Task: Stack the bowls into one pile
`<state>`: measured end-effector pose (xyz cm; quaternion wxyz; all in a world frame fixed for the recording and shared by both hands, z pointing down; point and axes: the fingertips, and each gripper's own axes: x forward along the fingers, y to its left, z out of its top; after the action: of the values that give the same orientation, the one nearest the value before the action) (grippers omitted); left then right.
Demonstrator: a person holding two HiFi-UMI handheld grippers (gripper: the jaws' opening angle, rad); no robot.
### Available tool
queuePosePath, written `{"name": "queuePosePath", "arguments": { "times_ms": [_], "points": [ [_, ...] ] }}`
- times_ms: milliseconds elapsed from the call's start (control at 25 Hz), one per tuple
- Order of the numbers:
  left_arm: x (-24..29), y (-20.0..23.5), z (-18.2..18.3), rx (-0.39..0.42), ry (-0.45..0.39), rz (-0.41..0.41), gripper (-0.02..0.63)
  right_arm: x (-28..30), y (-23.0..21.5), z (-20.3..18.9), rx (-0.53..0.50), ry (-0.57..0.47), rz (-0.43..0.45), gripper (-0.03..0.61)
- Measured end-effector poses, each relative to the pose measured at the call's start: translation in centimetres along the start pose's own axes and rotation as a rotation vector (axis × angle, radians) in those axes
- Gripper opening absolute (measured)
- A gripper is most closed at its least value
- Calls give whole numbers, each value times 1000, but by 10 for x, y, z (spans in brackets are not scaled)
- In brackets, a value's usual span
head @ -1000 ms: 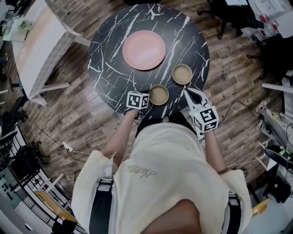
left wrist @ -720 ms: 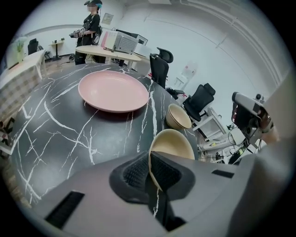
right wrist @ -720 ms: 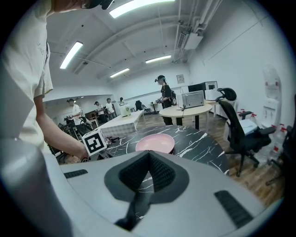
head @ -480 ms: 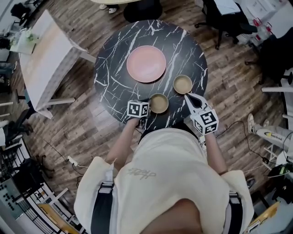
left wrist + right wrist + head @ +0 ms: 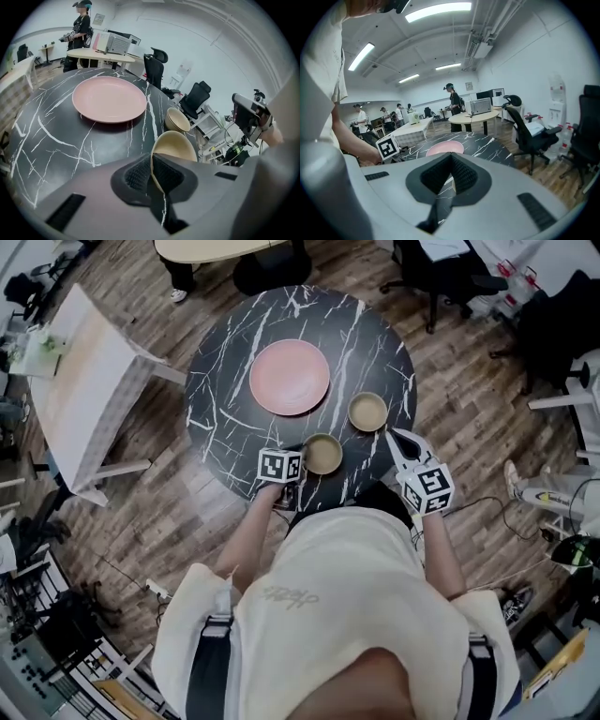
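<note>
Two tan bowls sit on the round black marble table [image 5: 225, 399]. The far bowl [image 5: 367, 412] stands alone at the right, also seen in the left gripper view [image 5: 177, 120]. My left gripper [image 5: 303, 458] is shut on the left rim of the near bowl [image 5: 323, 454]; its pads [image 5: 161, 174] pinch that bowl's [image 5: 176, 145] wall, and the bowl looks tilted. My right gripper [image 5: 392, 435] hovers just right of the far bowl, near the table's edge. Its jaws [image 5: 451, 157] are shut with nothing between them.
A large pink plate [image 5: 290, 377] lies at the table's middle, behind both bowls. A white table [image 5: 84, 362] stands to the left, office chairs [image 5: 441, 268] at the upper right, a beige round table [image 5: 225, 247] beyond. People stand far off [image 5: 80, 21].
Both grippers have shifted slightly. The left keeps its grip on the near bowl's rim. The right has edged forward beside the far bowl.
</note>
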<state>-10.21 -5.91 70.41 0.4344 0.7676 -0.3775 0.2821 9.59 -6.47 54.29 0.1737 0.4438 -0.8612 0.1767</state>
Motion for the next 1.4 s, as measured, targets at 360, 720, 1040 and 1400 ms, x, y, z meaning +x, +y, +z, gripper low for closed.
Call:
{"name": "queuePosePath", "arguments": {
  "times_ms": [360, 720, 1040, 1400],
  "points": [
    [6, -16, 11, -24, -9, 33, 31, -12, -35, -11, 28, 4, 11, 5],
    [9, -47, 46, -52, -52, 76, 31, 3, -71, -4, 3, -10, 112, 5],
    [28, -71, 74, -77, -74, 75, 31, 7, -97, -7, -12, 8, 166, 5],
    [58, -85, 102, -87, -65, 67, 31, 16, -117, -14, -4, 44, 230, 5]
  ]
}}
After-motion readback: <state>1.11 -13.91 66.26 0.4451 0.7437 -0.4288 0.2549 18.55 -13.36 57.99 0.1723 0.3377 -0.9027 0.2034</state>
